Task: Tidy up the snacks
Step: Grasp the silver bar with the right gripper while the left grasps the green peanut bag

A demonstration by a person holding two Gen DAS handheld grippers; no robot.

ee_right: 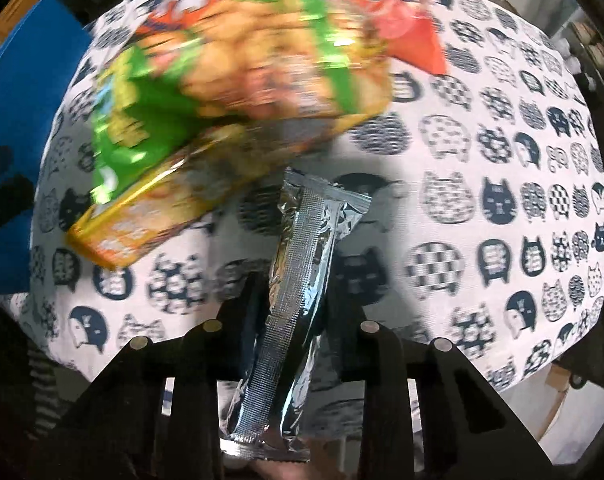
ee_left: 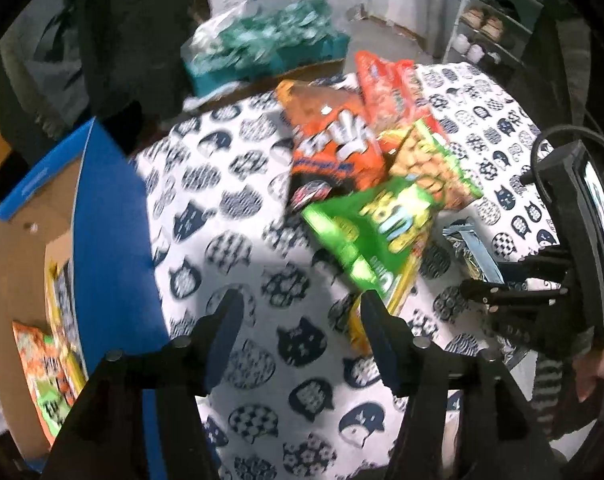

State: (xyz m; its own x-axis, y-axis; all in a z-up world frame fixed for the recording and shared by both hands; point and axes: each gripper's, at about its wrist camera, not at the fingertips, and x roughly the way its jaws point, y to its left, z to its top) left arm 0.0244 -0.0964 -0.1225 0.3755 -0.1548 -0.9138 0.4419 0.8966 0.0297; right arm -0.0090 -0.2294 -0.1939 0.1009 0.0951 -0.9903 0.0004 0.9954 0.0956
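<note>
Transport was underway: your right gripper (ee_right: pixel 290 300) clamped the silver foil packet (ee_right: pixel 298 264), left gripper (ee_left: pixel 298 316) gaped empty, cardboard box (ee_left: pixel 18 264) next.

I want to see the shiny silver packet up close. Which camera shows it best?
The right wrist view. There the silver packet fills the middle, gripped between the fingers of the right hand-held gripper, its crinkled foil seam sharp. The left wrist view shows only a small, partly hidden piece by that gripper.
</note>
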